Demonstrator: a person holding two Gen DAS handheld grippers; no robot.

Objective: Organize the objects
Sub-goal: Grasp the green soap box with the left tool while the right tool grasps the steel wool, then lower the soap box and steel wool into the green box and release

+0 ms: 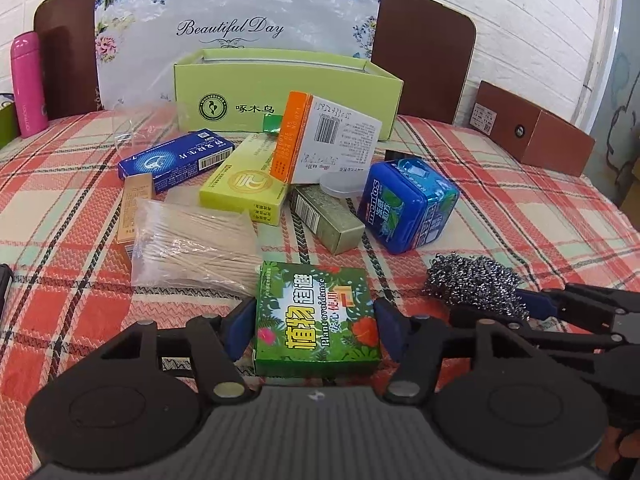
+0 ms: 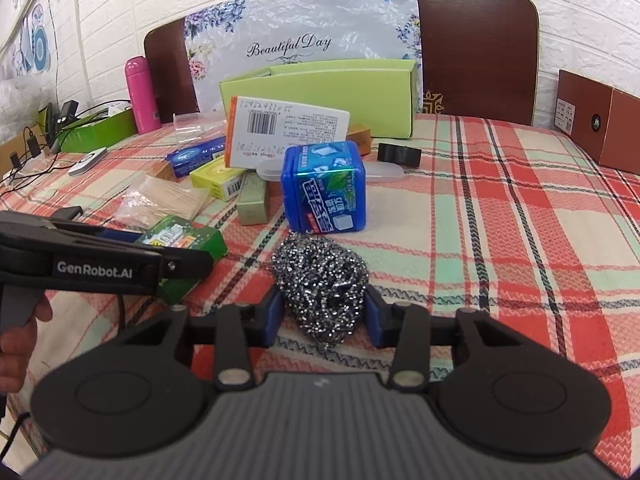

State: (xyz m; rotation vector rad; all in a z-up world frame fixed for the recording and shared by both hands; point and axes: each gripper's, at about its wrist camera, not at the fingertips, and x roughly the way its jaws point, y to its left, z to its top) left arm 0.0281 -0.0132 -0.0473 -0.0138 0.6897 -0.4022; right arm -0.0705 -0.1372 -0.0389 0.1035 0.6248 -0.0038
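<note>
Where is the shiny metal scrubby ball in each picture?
Left wrist view: the steel wool ball sits low on the right, held by the right gripper reaching in from the edge.
Right wrist view: it fills the lower middle, squeezed between that gripper's blue pads.
Shared landmark: the blue Mentos tub stands just behind it in both.

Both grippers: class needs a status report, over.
Left gripper shut on green box. Right gripper shut on steel wool scourer. Light green bin open behind; clutter pile, blue Mentos tub in between.
</note>
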